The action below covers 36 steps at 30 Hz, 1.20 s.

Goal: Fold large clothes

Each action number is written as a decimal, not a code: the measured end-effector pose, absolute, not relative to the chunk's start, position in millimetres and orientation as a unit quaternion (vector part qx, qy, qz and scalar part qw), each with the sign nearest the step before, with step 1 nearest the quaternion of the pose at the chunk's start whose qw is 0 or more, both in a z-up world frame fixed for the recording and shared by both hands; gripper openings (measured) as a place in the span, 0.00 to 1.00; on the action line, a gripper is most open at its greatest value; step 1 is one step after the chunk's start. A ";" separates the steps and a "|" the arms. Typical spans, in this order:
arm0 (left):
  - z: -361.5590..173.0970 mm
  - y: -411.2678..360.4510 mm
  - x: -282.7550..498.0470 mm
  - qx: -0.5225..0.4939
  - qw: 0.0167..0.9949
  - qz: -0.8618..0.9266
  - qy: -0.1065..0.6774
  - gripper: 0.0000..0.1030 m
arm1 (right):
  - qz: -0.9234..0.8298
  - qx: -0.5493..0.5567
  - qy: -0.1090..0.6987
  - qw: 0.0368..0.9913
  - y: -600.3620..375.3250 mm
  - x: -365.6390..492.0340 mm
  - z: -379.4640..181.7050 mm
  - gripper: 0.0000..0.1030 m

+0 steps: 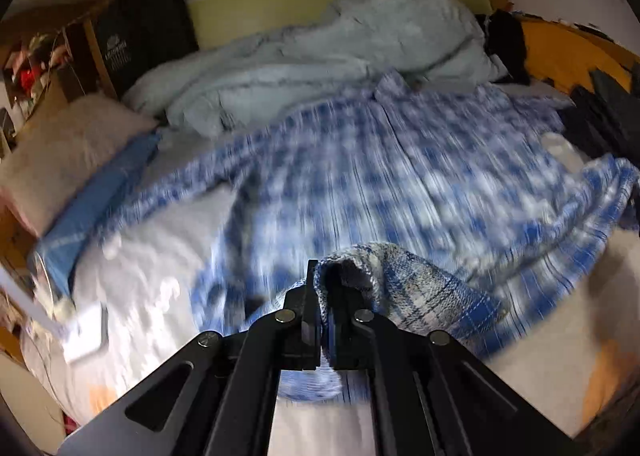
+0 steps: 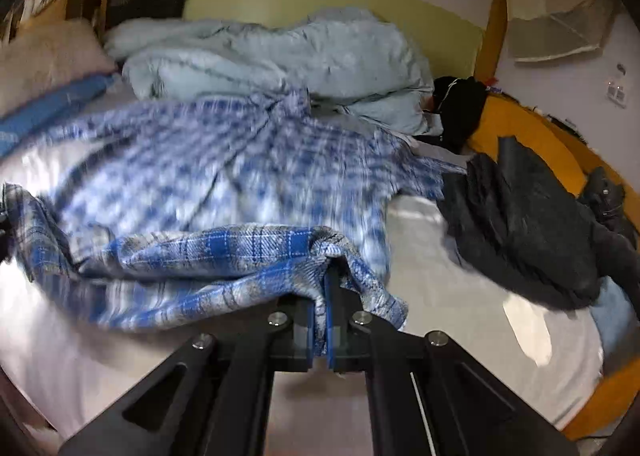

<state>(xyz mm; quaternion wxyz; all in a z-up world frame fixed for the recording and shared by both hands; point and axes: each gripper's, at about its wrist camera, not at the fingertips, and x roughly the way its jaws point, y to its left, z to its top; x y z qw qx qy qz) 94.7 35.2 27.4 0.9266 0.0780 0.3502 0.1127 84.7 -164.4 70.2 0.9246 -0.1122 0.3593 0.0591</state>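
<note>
Blue plaid shirt lies spread on the bed. L wrist view: my left gripper pinches its hem. R wrist view: right gripper pinches hem too, so I can lift both corners & fold.

We find the shirt spread across the middle of the bed, its collar toward the far side, where the bunched duvet lies behind it. Left sits a pillow; right — a heap of dark clothes (beside the shirt's edge).
</note>
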 end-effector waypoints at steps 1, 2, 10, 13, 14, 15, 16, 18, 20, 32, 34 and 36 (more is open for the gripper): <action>34.1 37.3 110.3 0.079 0.926 0.110 0.352 0.01 | 0.060 -0.103 0.361 0.925 -165.0 97.6 74.2 0.03; 39.3 39.7 131.4 0.077 0.925 0.108 0.356 0.01 | 0.059 -0.100 0.362 0.925 -163.9 105.4 75.1 0.03; -1.9 40.6 249.9 0.016 0.873 -0.003 0.488 0.08 | 0.046 -0.096 0.411 0.906 -175.2 196.7 40.2 0.03; -9.0 34.4 224.1 0.038 0.881 -0.040 0.469 0.66 | 0.040 -0.065 0.447 0.891 -186.2 219.0 19.7 0.03; -8.9 32.4 211.1 0.060 0.889 -0.033 0.453 0.82 | 0.041 -0.062 0.451 0.890 -186.2 221.3 17.7 0.03; -6.5 31.9 195.1 0.086 0.899 -0.021 0.429 0.82 | 0.044 -0.065 0.451 0.889 -185.6 223.4 17.3 0.03; -4.2 32.4 180.2 0.107 0.905 -0.014 0.412 0.82 | 0.048 -0.074 0.448 0.890 -182.9 222.1 17.3 0.03; -2.5 38.3 156.6 0.136 0.907 0.019 0.398 0.83 | 0.049 -0.090 0.443 0.891 -179.4 217.4 17.9 0.03; -2.3 51.7 141.8 0.139 0.906 0.052 0.396 0.88 | 0.051 -0.080 0.443 0.891 -181.2 213.5 19.8 0.03; -46.4 144.0 145.3 -0.036 0.871 0.065 0.485 0.06 | 0.041 -0.054 0.440 0.895 -197.7 205.0 24.5 0.03; -36.7 151.4 143.1 -0.060 0.878 0.070 0.469 0.05 | 0.041 -0.054 0.440 0.895 -198.5 205.1 24.6 0.03; -12.8 152.0 136.2 -0.059 0.897 0.094 0.428 0.04 | 0.041 -0.052 0.436 0.898 -200.3 205.2 27.0 0.03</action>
